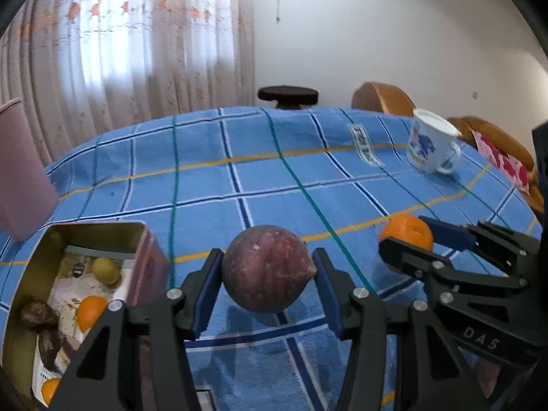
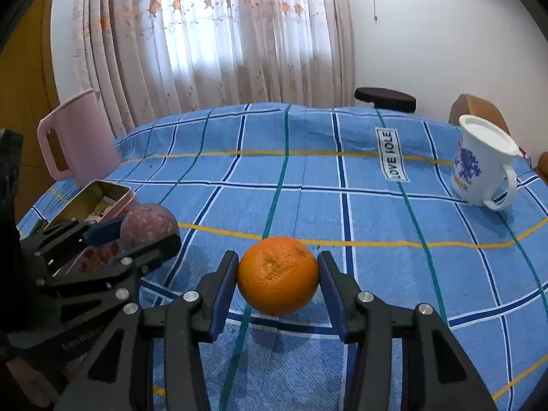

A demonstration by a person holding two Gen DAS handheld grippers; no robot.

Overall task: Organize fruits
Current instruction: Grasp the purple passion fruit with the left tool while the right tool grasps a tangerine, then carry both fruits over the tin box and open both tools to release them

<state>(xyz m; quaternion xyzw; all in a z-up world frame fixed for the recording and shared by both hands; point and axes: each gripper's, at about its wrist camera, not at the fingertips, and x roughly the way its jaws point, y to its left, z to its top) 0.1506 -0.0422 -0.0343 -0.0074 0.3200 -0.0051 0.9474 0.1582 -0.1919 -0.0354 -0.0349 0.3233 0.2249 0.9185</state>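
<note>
Woven cloth tablecloth; shiny metal tin; glossy mug.

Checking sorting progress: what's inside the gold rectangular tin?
Gold rectangular tin holds two oranges, a yellow-green fruit, dark brown pieces on printed paper; its near corner is hidden behind the gripper.

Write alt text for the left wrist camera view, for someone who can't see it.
The left tongs grip a purple-red round fruit above a blue checked tablecloth. An open tin of fruit sits at lower left; at right, the right tongs hold an orange near a white mug.
</note>
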